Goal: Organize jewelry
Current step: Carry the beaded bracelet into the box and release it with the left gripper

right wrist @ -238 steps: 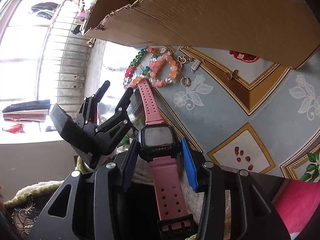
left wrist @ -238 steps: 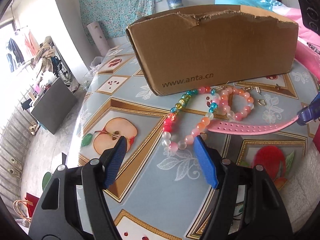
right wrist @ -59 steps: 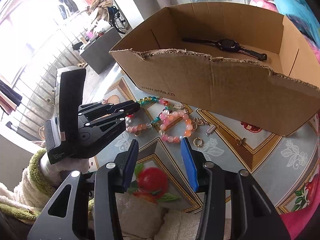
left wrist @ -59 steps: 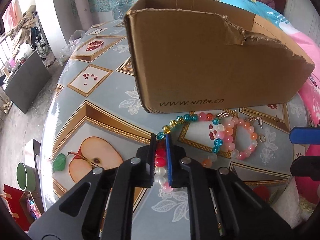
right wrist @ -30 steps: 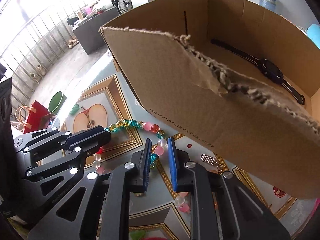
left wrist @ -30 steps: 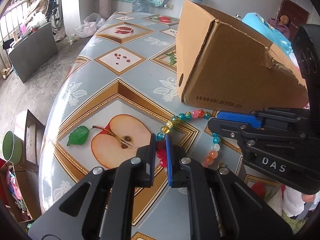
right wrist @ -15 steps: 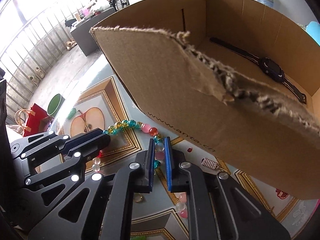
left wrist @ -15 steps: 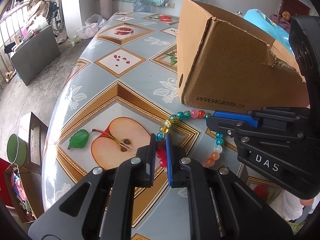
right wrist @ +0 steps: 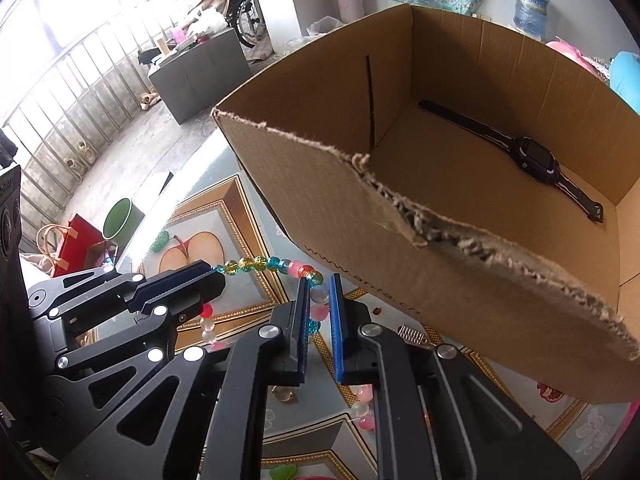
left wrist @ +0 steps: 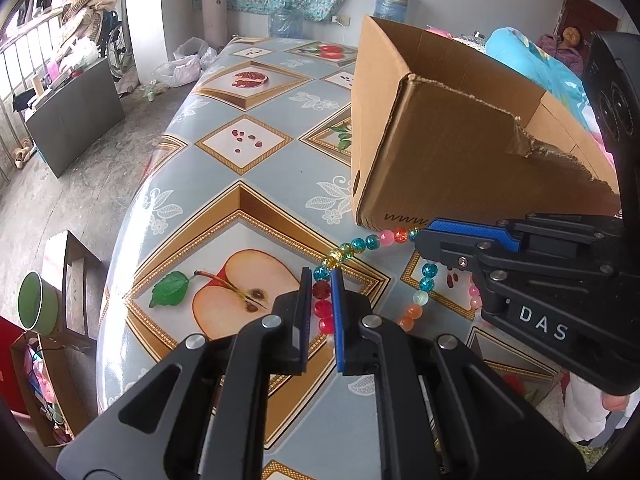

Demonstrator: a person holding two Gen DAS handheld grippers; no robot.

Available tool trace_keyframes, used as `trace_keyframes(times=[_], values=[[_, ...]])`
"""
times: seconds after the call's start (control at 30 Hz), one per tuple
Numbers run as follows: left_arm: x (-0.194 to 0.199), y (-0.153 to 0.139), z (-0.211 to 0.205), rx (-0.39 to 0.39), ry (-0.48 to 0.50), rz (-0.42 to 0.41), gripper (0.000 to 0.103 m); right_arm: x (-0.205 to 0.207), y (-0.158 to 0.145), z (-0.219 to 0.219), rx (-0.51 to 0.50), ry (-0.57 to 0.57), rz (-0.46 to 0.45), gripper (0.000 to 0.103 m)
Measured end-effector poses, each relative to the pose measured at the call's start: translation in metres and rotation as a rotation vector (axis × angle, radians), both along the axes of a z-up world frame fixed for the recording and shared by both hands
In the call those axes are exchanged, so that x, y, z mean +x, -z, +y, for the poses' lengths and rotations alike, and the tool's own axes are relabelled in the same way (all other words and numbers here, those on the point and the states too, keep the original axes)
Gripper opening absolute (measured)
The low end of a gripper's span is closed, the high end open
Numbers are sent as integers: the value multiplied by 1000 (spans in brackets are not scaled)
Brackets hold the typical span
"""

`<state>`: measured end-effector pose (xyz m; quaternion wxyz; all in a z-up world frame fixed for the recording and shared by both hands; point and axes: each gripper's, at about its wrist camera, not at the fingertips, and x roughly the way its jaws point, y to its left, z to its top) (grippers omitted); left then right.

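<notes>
A multicoloured bead necklace (left wrist: pixel 360 242) hangs stretched between both grippers, just above the table in front of the cardboard box (left wrist: pixel 452 152). My left gripper (left wrist: pixel 322 276) is shut on its red beads. My right gripper (right wrist: pixel 319 284) is shut on beads further along the strand (right wrist: pixel 256 263). The right gripper also shows in the left wrist view (left wrist: pixel 436 236), and the left gripper in the right wrist view (right wrist: pixel 210 280). The open box (right wrist: pixel 460 240) holds a black watch (right wrist: pixel 532 160). The rest of the strand droops below the fingers.
The table (left wrist: pixel 224 184) has a fruit-pattern cloth and a rounded left edge. A small spring clasp (right wrist: pixel 412 334), a gold ring (right wrist: pixel 285 394) and pink beads (right wrist: pixel 362 404) lie by the box front. A green cup (left wrist: pixel 30 306) stands on the floor.
Both grippers have lifted a little with the necklace, so the strand is taut between them and the box interior shows more. Both stay shut.
</notes>
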<state>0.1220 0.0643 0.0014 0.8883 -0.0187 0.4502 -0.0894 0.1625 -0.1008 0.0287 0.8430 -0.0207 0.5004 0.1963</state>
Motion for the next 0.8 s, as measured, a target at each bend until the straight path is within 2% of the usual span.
trace_keyframes(times=[0.43,0.63,0.8], values=[[-26,-53,0,4,11,-125,8,-29,-41,-23,63,-2,-97,10],[-40,-100,-4,-3,47,-220,8,-43,-85,-31,111,-18,-186,10],[-34,-151,-13,-91,136,-295,9,-42,-139,-44,144,-24,-301,10]])
